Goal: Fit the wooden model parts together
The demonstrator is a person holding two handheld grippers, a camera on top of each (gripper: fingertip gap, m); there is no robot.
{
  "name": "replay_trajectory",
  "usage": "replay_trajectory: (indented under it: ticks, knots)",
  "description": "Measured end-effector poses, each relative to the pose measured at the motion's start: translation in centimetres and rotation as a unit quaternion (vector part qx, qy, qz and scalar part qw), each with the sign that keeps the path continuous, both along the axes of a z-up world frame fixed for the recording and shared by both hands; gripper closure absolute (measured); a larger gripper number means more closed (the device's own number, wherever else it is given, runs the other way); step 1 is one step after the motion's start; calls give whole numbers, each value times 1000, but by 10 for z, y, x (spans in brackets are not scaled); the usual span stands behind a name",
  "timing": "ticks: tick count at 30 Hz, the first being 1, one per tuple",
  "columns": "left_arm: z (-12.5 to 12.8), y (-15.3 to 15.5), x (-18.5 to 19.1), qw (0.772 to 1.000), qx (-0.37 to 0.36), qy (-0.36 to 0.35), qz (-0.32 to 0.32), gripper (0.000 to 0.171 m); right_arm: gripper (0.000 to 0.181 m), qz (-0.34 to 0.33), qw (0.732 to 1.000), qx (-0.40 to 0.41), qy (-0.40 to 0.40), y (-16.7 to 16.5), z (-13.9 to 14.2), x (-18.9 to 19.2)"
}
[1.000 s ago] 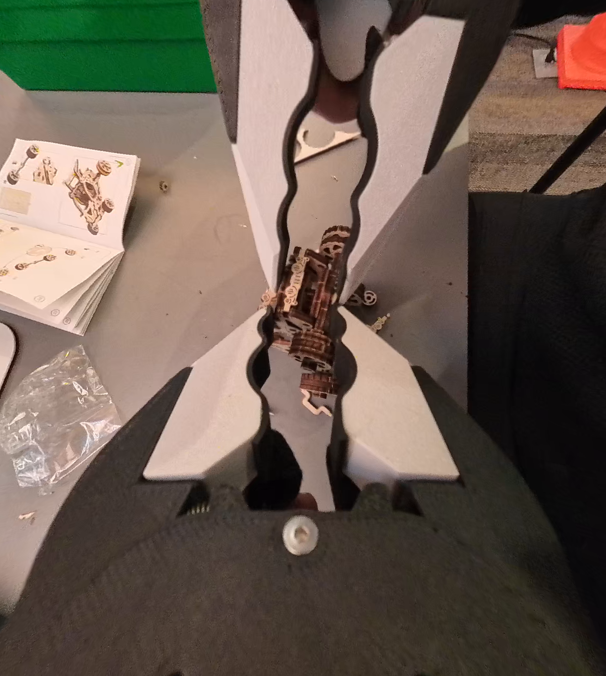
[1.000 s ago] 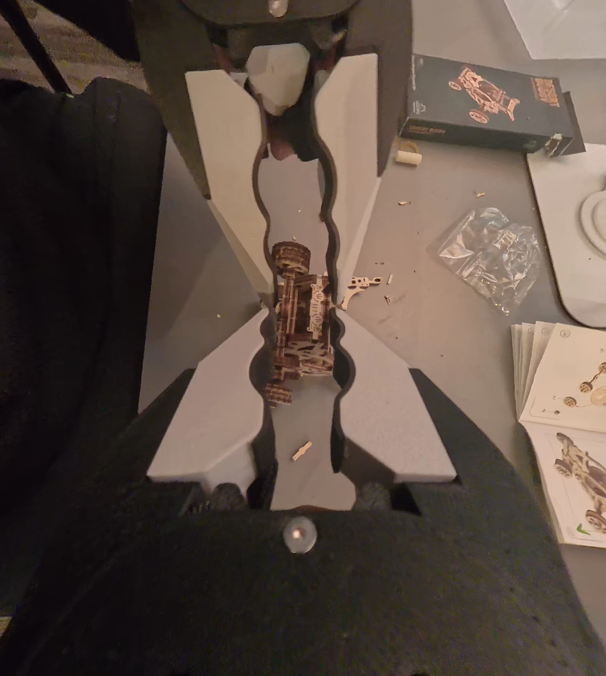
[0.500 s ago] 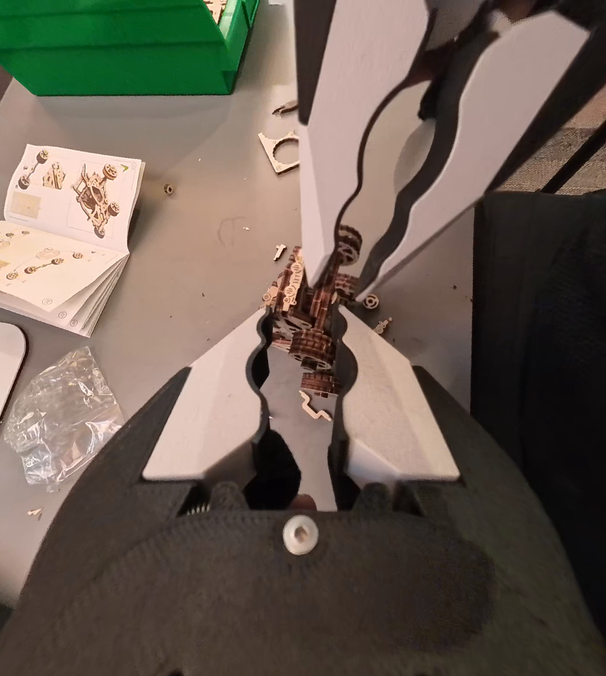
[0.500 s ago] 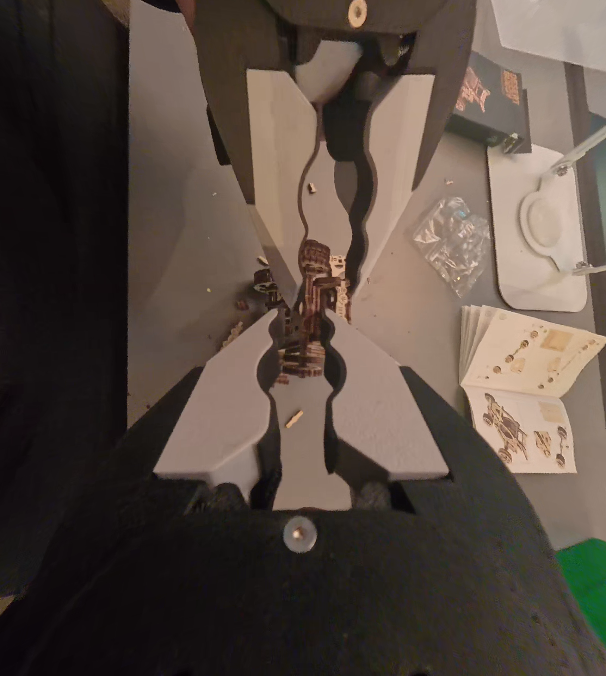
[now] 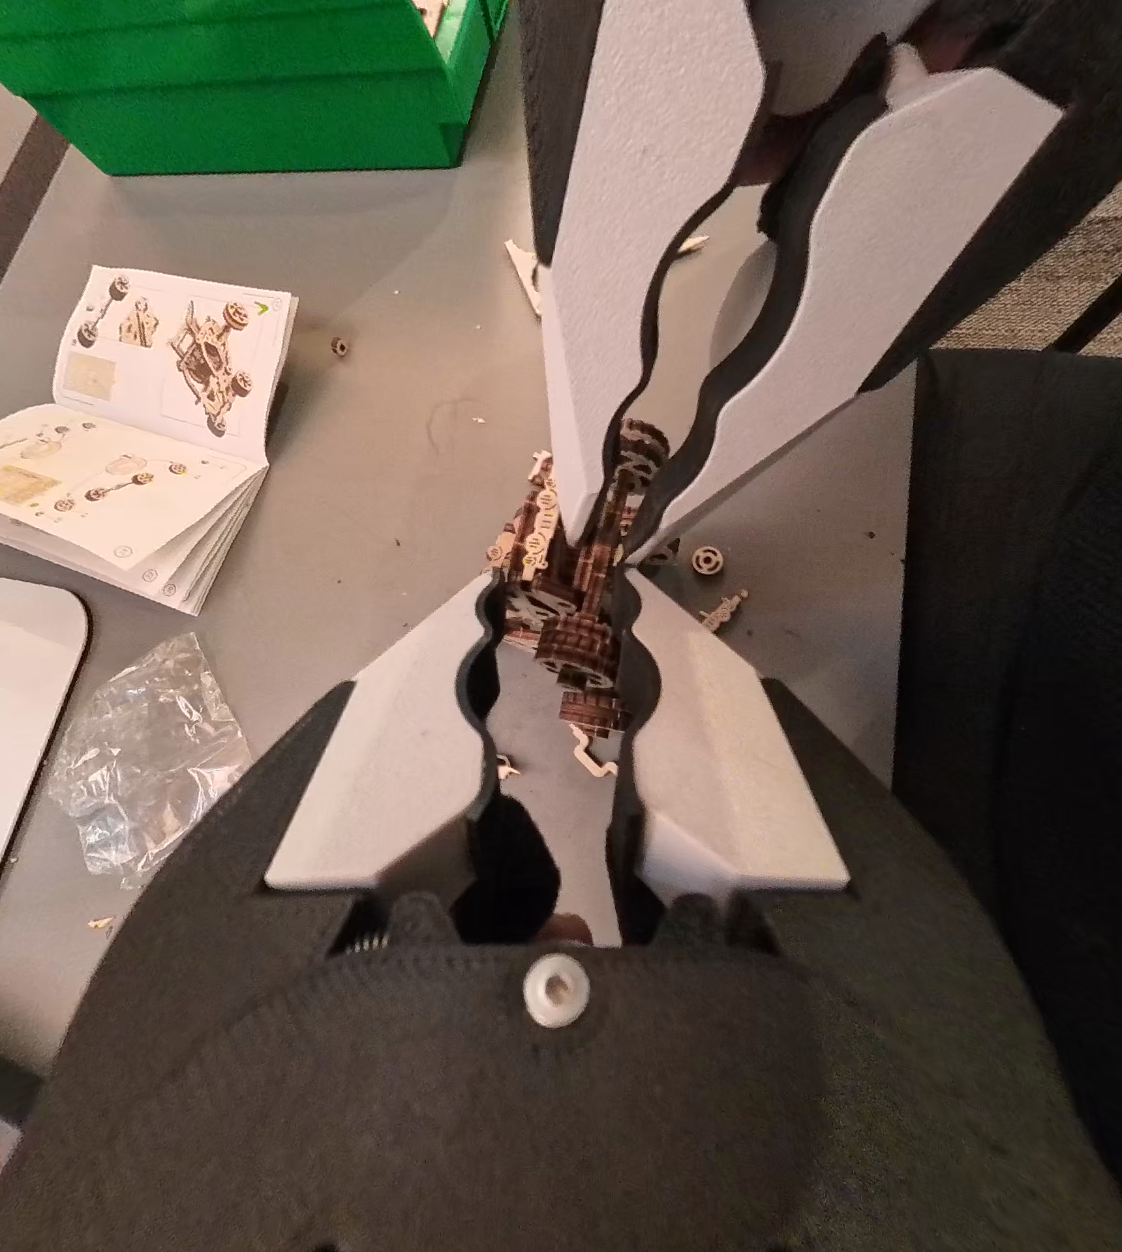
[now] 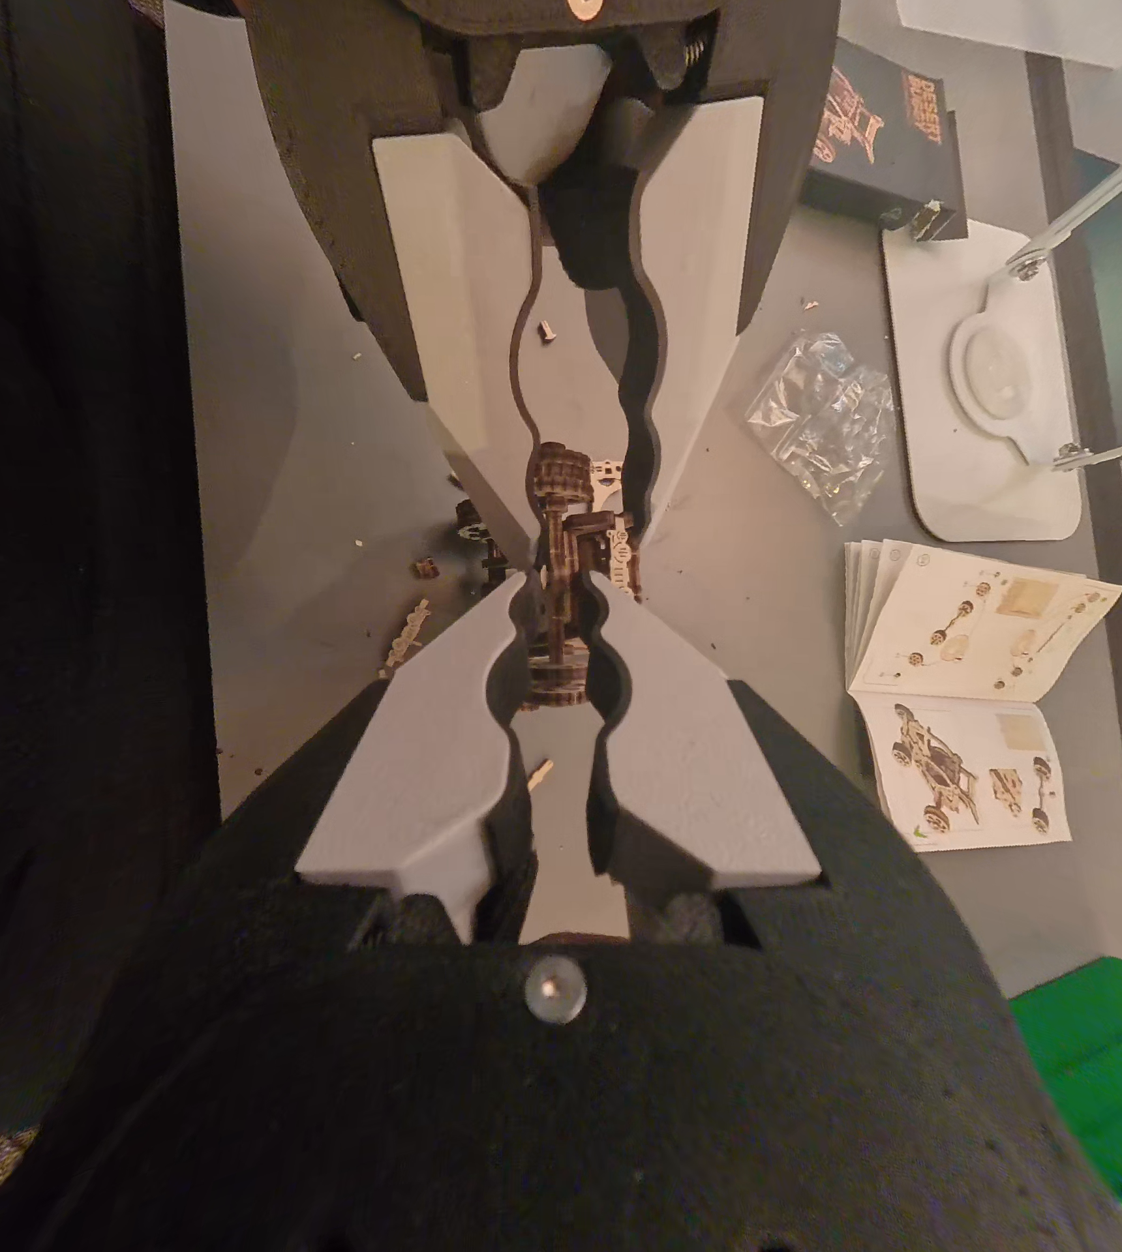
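Note:
A small dark-and-light wooden model car (image 5: 568, 610) hangs above the grey table, held from both ends. My left gripper (image 5: 558, 582) is shut on its near end. My right gripper (image 5: 606, 542) comes in from the top of the left wrist view, tilted, and is shut on the far end by a wheel. In the right wrist view my right gripper (image 6: 562, 576) clamps the model (image 6: 565, 542), and the left gripper (image 6: 585, 535) grips it from above. Loose wooden parts lie below: a small wheel (image 5: 707, 561), a light strip (image 6: 409, 630) and a peg (image 6: 540, 772).
An open instruction booklet (image 5: 138, 433) (image 6: 951, 677), a crumpled plastic bag (image 5: 145, 752) (image 6: 822, 420), a green bin (image 5: 240, 74), a black box (image 6: 883, 149) and a white base plate (image 6: 992, 379) lie on the table. Black cloth (image 5: 1046, 677) borders the table's edge. The tips of both grippers are at nearly the same place. The peg (image 6: 540, 772) is about 11 cm from my left fingertips.
Both grippers have turned and risen with the model between them. The right gripper has swung from straight opposite to leaning in at an angle. Both grips have held.

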State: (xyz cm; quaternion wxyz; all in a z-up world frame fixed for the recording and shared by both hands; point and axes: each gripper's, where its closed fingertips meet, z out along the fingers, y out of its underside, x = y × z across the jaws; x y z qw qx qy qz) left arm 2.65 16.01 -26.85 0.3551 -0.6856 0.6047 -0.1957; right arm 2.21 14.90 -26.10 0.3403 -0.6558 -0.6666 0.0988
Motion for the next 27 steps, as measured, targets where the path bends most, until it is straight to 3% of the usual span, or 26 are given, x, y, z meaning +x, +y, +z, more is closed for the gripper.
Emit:
replay_trajectory:
  ticks: [21, 27]
  knots:
    - [-1, 6, -2, 1000, -5, 5, -6, 144, 174, -5, 999, -28, 33, 5, 1, -2]
    - [-13, 10, -18, 999, -22, 32, 0, 123, 164, 5, 999, -33, 41, -3, 15, 10]
